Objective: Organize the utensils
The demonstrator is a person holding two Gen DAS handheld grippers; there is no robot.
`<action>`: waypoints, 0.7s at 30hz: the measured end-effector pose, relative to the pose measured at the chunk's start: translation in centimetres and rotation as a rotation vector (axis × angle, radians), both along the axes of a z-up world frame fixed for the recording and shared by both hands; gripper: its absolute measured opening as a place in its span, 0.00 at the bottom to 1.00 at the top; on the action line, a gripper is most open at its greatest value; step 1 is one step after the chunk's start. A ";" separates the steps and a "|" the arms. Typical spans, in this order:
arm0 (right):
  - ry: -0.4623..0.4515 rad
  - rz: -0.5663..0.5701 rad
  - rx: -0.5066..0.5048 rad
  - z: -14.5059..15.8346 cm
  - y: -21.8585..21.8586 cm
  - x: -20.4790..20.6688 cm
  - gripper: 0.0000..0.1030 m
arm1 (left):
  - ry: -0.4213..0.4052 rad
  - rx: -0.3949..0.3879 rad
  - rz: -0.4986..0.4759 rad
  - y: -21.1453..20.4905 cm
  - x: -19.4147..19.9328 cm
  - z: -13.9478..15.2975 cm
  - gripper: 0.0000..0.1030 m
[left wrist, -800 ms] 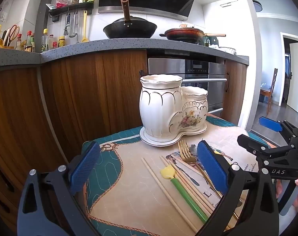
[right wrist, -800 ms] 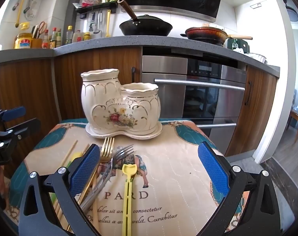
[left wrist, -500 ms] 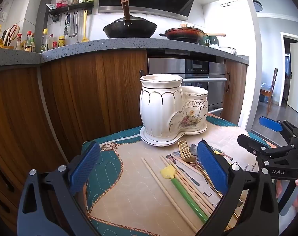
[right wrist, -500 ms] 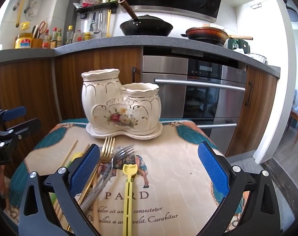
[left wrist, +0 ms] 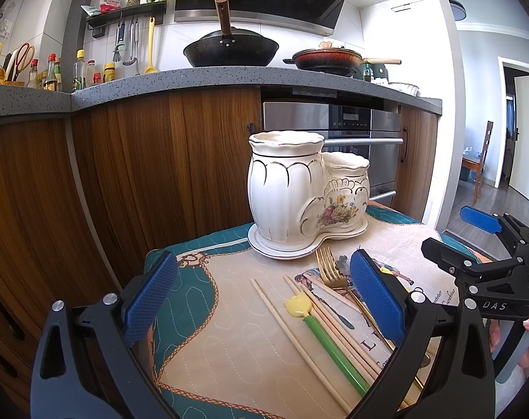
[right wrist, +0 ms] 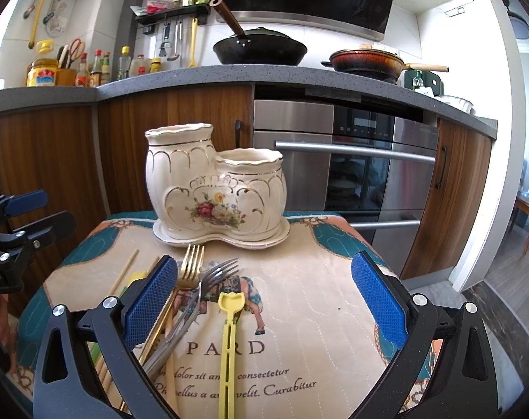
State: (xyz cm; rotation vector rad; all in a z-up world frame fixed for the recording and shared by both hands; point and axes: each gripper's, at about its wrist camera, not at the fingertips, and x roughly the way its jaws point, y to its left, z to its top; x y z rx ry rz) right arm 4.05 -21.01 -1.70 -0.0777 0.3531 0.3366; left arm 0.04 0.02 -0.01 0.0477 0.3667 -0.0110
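A cream ceramic two-cup utensil holder (left wrist: pixel 299 202) (right wrist: pixel 215 188) stands at the far side of a printed mat (left wrist: pixel 229 331) (right wrist: pixel 299 314). Loose on the mat lie a gold fork (left wrist: pixel 329 269) (right wrist: pixel 189 269), a steel fork (right wrist: pixel 215 276), wooden chopsticks (left wrist: pixel 292 324), a green-handled piece with a yellow tip (left wrist: pixel 327 342) and a yellow plastic utensil (right wrist: pixel 228 345). My left gripper (left wrist: pixel 261 296) is open above the mat's left part, nothing between its pads. My right gripper (right wrist: pixel 262 296) is open above the forks and yellow utensil, touching none.
Wooden cabinet fronts (left wrist: pixel 142 174) and a steel oven (right wrist: pixel 351 167) rise just behind the small table. The grey counter (left wrist: pixel 194 80) carries a black wok (left wrist: pixel 229 50), a red pan (right wrist: pixel 365 61) and bottles. A doorway and chair (left wrist: pixel 481 160) lie to the right.
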 end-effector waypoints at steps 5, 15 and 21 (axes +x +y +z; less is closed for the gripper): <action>0.000 0.000 -0.001 -0.1 0.0 0.0 0.96 | 0.000 0.000 0.000 0.0 0.0 0.0 0.95; -0.001 -0.001 -0.001 -0.1 0.0 0.0 0.96 | 0.001 0.000 0.000 0.0 0.0 0.0 0.95; 0.001 0.000 -0.001 -0.1 -0.1 0.0 0.96 | 0.001 0.000 0.000 0.0 0.0 0.0 0.95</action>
